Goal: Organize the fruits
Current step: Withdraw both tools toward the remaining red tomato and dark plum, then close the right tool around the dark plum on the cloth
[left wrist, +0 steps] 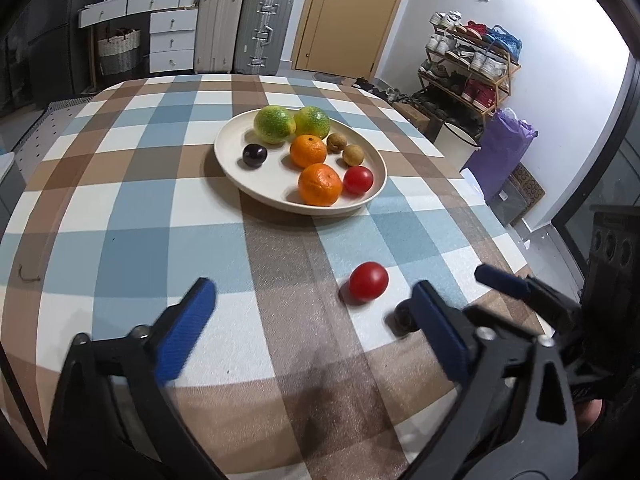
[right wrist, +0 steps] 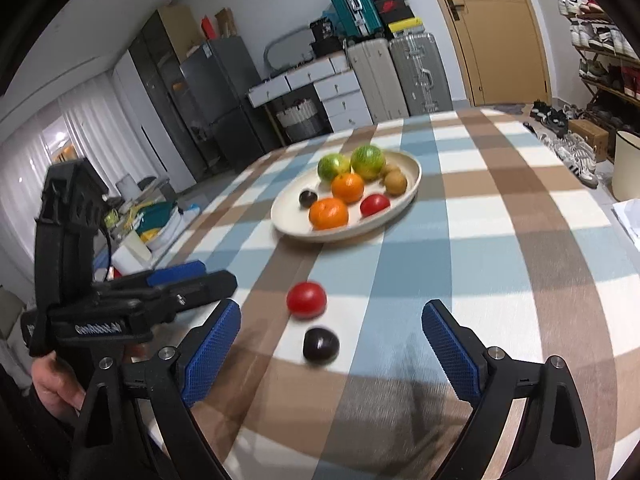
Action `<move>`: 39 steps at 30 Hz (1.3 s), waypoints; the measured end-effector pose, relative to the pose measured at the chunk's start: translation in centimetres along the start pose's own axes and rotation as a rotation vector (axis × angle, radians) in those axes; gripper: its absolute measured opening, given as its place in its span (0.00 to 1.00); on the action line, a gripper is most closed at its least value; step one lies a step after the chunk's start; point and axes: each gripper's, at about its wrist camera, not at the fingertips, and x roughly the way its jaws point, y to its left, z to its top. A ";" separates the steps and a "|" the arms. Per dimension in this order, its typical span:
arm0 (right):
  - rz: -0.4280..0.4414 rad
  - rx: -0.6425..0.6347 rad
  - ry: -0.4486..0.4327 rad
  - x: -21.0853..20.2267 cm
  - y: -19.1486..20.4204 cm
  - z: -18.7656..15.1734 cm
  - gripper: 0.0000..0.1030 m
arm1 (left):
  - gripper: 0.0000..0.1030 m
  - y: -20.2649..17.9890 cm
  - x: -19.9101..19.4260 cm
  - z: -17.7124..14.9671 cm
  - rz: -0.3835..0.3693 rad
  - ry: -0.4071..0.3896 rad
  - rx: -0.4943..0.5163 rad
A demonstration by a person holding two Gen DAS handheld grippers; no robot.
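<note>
Both grippers hang above a table covered with a blue, brown and white checked cloth, and both stand wide apart with nothing between the pads. In the left wrist view the left gripper fills the bottom of the frame, one blue pad at lower left and the other at lower right; the right gripper pokes in from the right edge. A loose red tomato lies on the cloth just right of centre in the lower half, inside the span of the left gripper's fingers but touching neither. Just below and right of it a dark plum peeks out, half hidden behind the right-hand blue pad. In the right wrist view the right gripper frames the bottom, and the same plum lies between its open fingers, clear of both, with the tomato just above it; they are close, though I cannot tell whether they touch. The left gripper reaches in from the left edge, a hand around its grip. Above centre in both views sits a cream plate holding two green citrus fruits at the back, two oranges in the middle, two small brown fruits on the right, a second red tomato near the front rim and a second dark plum on the left
</note>
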 end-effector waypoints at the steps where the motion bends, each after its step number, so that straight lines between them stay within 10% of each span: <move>1: 0.001 0.002 0.014 0.1 0.1 -0.2 0.91 | 0.99 0.1 -0.1 -0.1 0.003 -0.003 -0.005; 16: 0.005 0.004 0.078 2.1 1.2 -1.4 0.90 | 0.99 2.4 -1.1 -2.5 0.042 0.014 -0.060; 22: 0.000 -0.001 0.104 2.9 1.6 -1.6 0.74 | 0.99 3.4 -1.2 -3.0 0.043 0.019 -0.081; 31: -0.048 0.025 0.150 4.0 1.0 -1.6 0.23 | 0.99 4.0 -0.9 -3.5 0.048 0.036 -0.097; 39: -0.020 0.071 0.096 2.5 -0.1 -1.3 0.23 | 0.99 3.6 -0.7 -3.5 0.049 0.043 -0.080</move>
